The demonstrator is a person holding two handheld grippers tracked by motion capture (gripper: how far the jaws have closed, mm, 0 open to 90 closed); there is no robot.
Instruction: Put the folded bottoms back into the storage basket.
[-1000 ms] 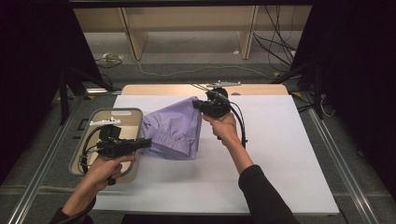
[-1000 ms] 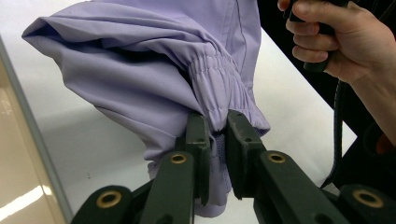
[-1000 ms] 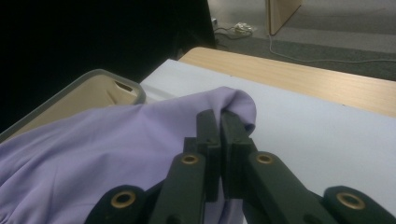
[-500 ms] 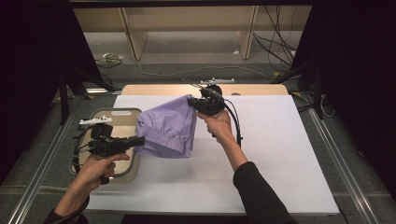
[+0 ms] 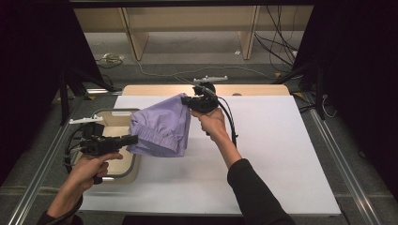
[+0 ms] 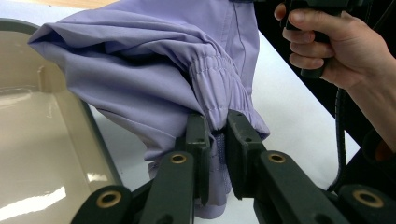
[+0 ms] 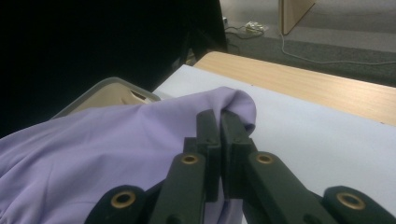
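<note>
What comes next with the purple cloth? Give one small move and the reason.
Probably carry the purple garment a little farther left, over the beige tray. Both the left gripper and the right gripper are shut on it, and part of it hangs above the white table cover.

1. The bench (image 5: 281, 154) carries a tray (image 5: 119, 172) at its left edge, on the person's left side.
2. A garment (image 5: 162, 126) hangs between the two grippers, above the bench, just right of the tray and partly over the tray's right rim.
3. The left gripper (image 5: 133, 138) sits over the tray and is clamped on the garment's lower left edge; in the left gripper view its jaws pinch the gathered hem.
4. The right gripper (image 5: 184, 99) is farther back and to the right, closed on the garment's upper corner.
5. Behind the bench lies the floor (image 5: 187, 51), with cables (image 5: 155, 72) on it.
</note>
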